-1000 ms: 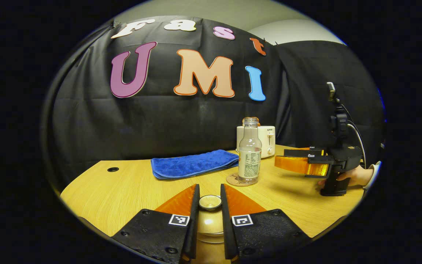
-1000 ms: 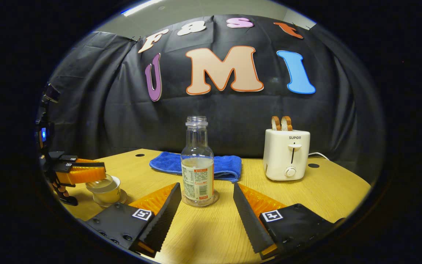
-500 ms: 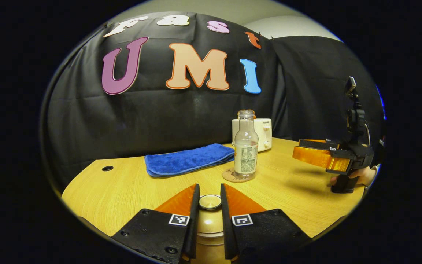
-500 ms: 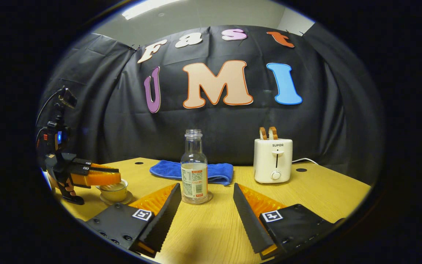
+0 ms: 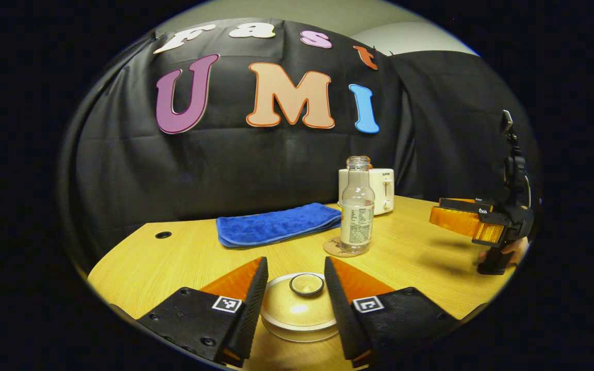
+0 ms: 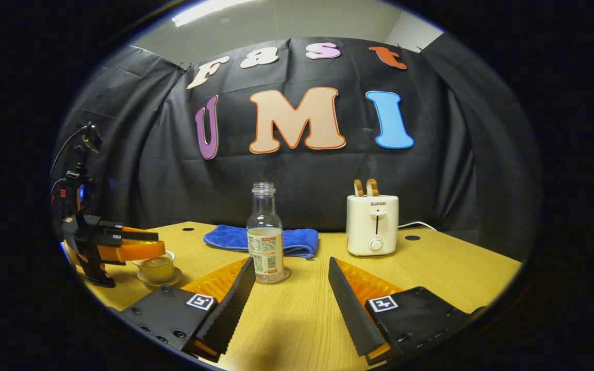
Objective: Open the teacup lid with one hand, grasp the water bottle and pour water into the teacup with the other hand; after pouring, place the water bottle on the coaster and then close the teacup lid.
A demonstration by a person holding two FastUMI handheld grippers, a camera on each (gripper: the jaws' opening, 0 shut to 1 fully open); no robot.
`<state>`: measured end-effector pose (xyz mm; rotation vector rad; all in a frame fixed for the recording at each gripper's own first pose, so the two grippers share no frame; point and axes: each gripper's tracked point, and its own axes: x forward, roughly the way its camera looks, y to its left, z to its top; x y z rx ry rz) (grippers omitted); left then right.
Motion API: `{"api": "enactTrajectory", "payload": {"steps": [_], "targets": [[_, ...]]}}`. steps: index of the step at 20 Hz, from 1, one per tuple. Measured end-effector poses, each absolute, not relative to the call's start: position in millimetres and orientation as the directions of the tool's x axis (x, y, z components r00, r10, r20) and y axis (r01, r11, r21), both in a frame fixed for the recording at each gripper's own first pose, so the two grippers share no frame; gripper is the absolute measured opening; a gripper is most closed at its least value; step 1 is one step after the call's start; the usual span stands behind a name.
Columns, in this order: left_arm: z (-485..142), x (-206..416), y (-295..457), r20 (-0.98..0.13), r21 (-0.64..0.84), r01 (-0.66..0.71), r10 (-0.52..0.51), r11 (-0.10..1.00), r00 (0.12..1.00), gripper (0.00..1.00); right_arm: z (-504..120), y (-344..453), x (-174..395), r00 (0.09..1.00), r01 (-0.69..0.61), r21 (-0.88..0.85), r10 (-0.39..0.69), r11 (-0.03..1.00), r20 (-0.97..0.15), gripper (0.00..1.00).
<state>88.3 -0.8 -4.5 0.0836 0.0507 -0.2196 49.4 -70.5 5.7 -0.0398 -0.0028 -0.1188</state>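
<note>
The teacup's cream lid [image 5: 297, 306] with its round knob [image 5: 306, 284] lies on the cup, low between the fingers of my left gripper [image 5: 296, 265], which is open and apart from the knob. The clear water bottle [image 5: 357, 216], uncapped and about a third full, stands upright on the round coaster [image 5: 332, 248]. In the right gripper view the bottle [image 6: 265, 242] stands on the coaster [image 6: 283, 275] just beyond my right gripper [image 6: 291, 264], which is open and holds nothing. At far left there, the teacup [image 6: 157, 267] sits on its saucer under the left gripper [image 6: 131, 246].
A folded blue towel [image 5: 276, 224] lies behind the bottle near the black cloth wall. A white toaster [image 6: 372, 224] with two bread slices stands at the back right. The wooden table [image 6: 446, 263] has cable holes along its back edge.
My left gripper has opened and let go of the lid's knob, with the lid resting on the cup. The right gripper has drawn back from the bottle.
</note>
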Motion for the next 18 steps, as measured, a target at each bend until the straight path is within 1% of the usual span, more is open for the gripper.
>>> {"api": "enactTrajectory", "payload": {"steps": [1,2,3,4,5,6,8,11,14,18], "targets": [[-4,85,-1,-0.050,0.084,0.210,-0.206,0.974,0.977,0.67,5,-72,48,0.992,0.127,-0.040,-0.127,0.991,0.006,0.96],[-2,82,-1,-0.040,0.091,0.200,-0.198,0.975,0.979,0.75,6,-73,47,0.991,0.134,-0.040,-0.134,0.990,0.006,0.97],[-1,79,0,-0.028,0.093,0.190,-0.188,0.977,0.982,0.79,6,-74,47,0.990,0.141,-0.040,-0.141,0.989,0.007,0.92],[-1,76,2,-0.028,0.085,0.180,-0.178,0.980,0.984,0.84,6,-76,46,0.989,0.150,-0.040,-0.149,0.988,0.008,0.92],[-1,73,4,-0.025,0.071,0.170,-0.168,0.983,0.985,0.87,6,-77,46,0.988,0.157,-0.041,-0.157,0.987,0.008,0.92],[0,70,6,-0.018,0.058,0.159,-0.158,0.986,0.987,0.92,7,-79,46,0.986,0.165,-0.041,-0.165,0.985,0.009,0.92],[5,59,15,0.017,0.038,0.113,-0.114,0.993,0.993,0.94,7,-82,45,0.984,0.180,-0.042,-0.180,0.983,0.010,0.92],[12,49,23,0.064,0.035,0.054,-0.056,0.998,0.996,0.94,8,-85,38,0.980,0.201,-0.042,-0.200,0.979,0.013,0.92],[9,41,35,0.055,0.031,-0.011,0.009,0.999,0.998,0.95,8,-84,33,0.980,0.201,-0.042,-0.201,0.979,0.013,0.92],[11,29,60,0.063,0.026,-0.136,0.134,0.990,0.989,0.95,9,-89,24,0.975,0.220,-0.042,-0.220,0.975,0.016,0.92]]}}
